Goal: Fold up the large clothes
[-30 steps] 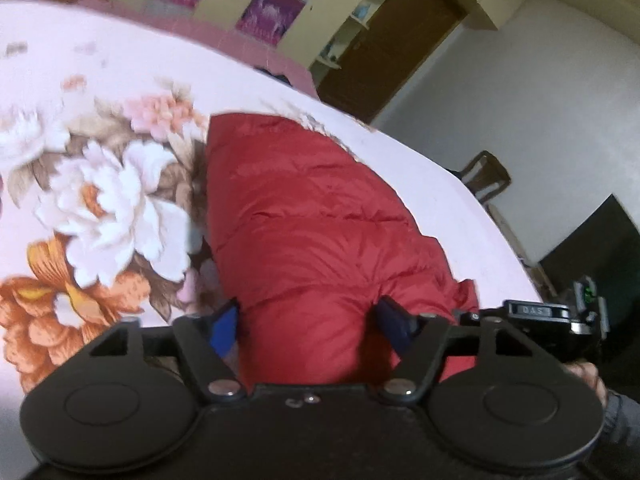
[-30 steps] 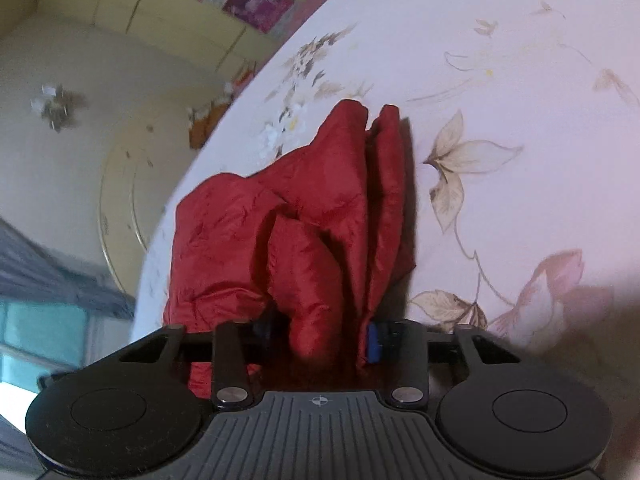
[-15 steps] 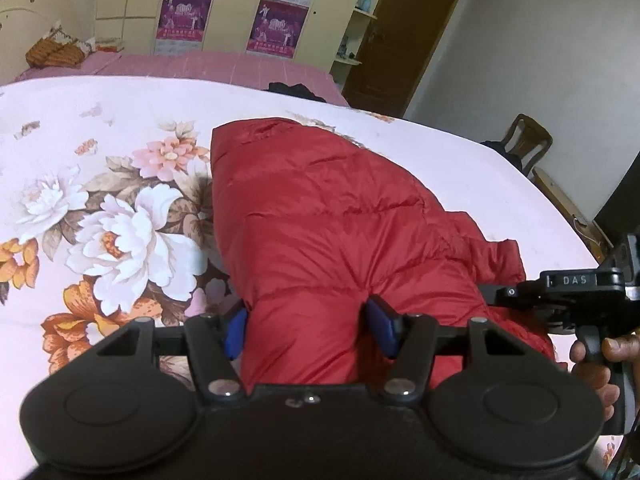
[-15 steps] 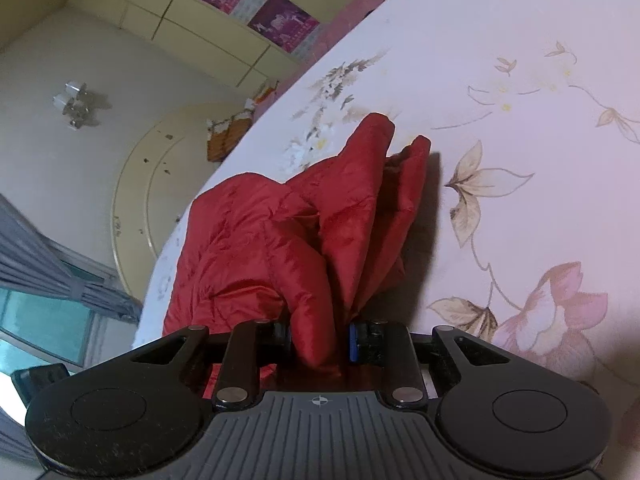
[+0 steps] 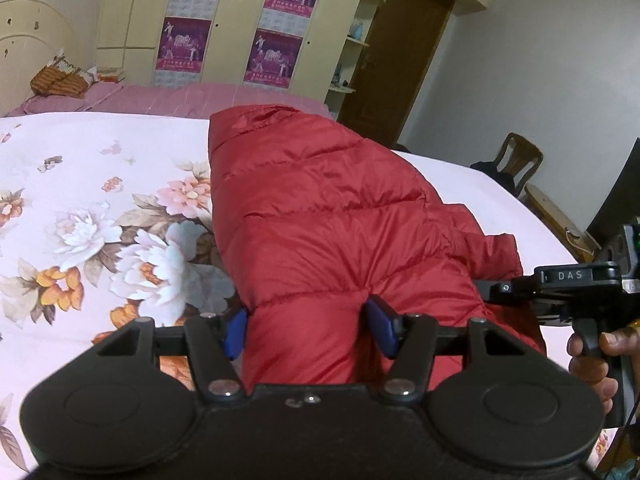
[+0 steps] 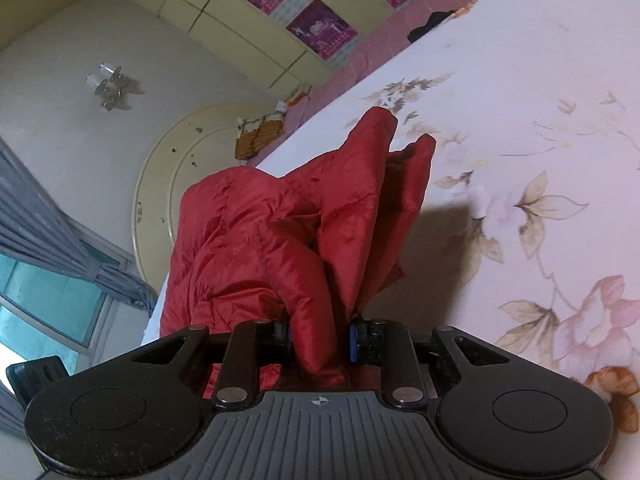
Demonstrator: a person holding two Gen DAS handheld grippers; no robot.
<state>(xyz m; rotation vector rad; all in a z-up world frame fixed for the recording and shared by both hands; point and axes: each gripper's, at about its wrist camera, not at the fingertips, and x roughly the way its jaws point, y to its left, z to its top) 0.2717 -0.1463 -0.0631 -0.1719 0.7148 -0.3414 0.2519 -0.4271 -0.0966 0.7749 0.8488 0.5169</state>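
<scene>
Now both grippers have hold of the red jacket (image 5: 332, 216), which lies on the bed (image 5: 80, 152) on its flowered sheet. The left gripper (image 5: 310, 330) has its fingers (image 5: 236, 330) about half apart, the blue pads pressing from either side on a thick, puffy wad at the jacket's near end. From there the quilted body runs away toward the far edge of the bed, where a pink striped cover shows. A smaller red fold sticks out on the side toward the right edge of the bed, by the right gripper (image 5: 568, 280), whose black body and handle appear there with a hand (image 5: 592, 364) wrapped round the grip.

From its own camera the right gripper (image 6: 320, 338) has its fingers (image 6: 354, 340) drawn close together, pinching a narrower gather of the jacket (image 6: 256, 240) between them. Beyond the pinch the cloth stands up in two or three tall pleats, raised off the sheet and throwing a shadow on the bed (image 6: 540, 128) beside them. The rest of the jacket bulges off to the left of that view, toward the bed's edge.

Across the room stand a pale wardrobe (image 5: 132, 20) with purple posters (image 5: 186, 44), a brown door (image 5: 400, 52) and a wooden chair (image 5: 516, 160).
</scene>
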